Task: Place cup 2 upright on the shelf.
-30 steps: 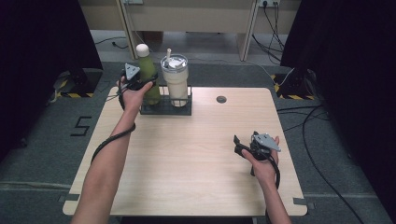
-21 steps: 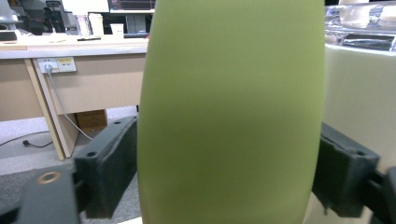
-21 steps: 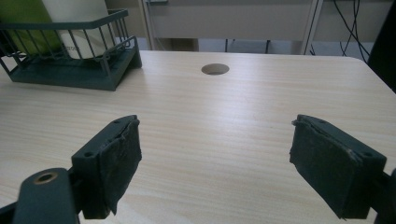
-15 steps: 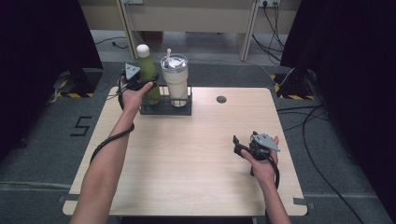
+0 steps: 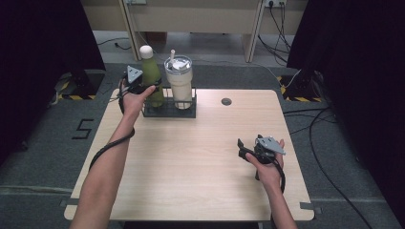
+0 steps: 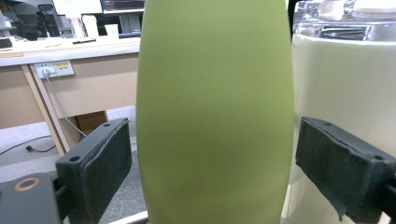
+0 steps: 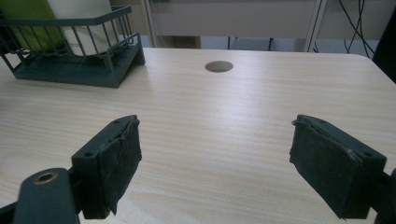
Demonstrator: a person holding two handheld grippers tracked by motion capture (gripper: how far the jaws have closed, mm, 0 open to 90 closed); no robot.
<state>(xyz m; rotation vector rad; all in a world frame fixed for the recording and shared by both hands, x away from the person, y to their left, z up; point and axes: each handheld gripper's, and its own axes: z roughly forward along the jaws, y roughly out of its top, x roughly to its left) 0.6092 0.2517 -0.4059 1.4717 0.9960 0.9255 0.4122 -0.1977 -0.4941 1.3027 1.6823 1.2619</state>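
A green bottle [image 5: 151, 76] with a white cap stands in a dark wire rack [image 5: 168, 110] at the table's far left. Beside it in the rack is a cream tumbler [image 5: 179, 83] with a clear lid and straw. My left gripper [image 5: 145, 89] reaches around the bottle's body. In the left gripper view the bottle [image 6: 215, 116] sits between the two pads with narrow gaps on both sides, so the gripper [image 6: 210, 172] is open. The right gripper [image 5: 244, 148] rests low over the table's front right, open and empty [image 7: 229, 163].
The wooden table [image 5: 200, 157] has a round cable hole [image 5: 226, 101] at the far middle, ahead of the right gripper [image 7: 219, 66]. The rack [image 7: 70, 70] lies to the far left in the right gripper view. Cables trail on the floor at the right.
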